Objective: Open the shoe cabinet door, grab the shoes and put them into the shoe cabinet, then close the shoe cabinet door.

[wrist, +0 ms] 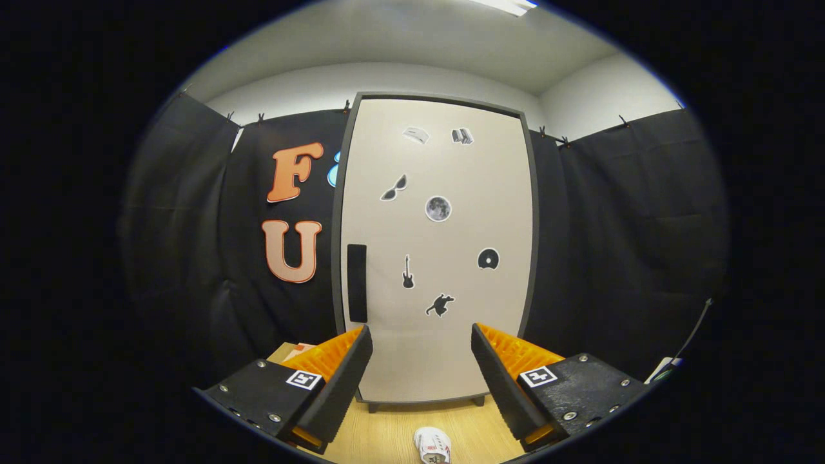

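Gripper (422,351) fingers apart, facing smooth cabinet door (438,258) (closed); shoe (432,444) below.

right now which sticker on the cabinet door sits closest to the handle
The guitar sticker, just right of the dark handle on the shoe cabinet door. The other stickers sit farther off. The gripper is open.

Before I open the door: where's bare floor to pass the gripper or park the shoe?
The gripper is open and holds nothing. Bare wood floor runs between the cabinet foot and the shoe, which lies between the fingers. The door is shut, its handle on the left edge. Left of the cabinet something orange crowds the floor.
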A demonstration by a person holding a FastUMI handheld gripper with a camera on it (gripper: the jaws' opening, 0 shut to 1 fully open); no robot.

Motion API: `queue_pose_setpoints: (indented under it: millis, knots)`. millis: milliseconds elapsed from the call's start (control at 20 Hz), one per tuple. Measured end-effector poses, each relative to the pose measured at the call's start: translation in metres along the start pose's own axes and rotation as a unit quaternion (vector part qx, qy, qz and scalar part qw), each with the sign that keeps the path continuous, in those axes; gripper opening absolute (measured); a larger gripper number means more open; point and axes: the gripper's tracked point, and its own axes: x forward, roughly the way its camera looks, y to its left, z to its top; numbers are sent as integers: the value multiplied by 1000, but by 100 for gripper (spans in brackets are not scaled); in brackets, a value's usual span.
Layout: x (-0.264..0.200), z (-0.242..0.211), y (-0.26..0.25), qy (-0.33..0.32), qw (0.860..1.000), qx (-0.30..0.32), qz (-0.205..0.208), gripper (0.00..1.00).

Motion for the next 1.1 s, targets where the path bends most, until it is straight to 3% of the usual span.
queue_pose_setpoints:
  millis: [1100]
  knots:
    - [148, -5, 106, 18, 996, 6, 85, 96]
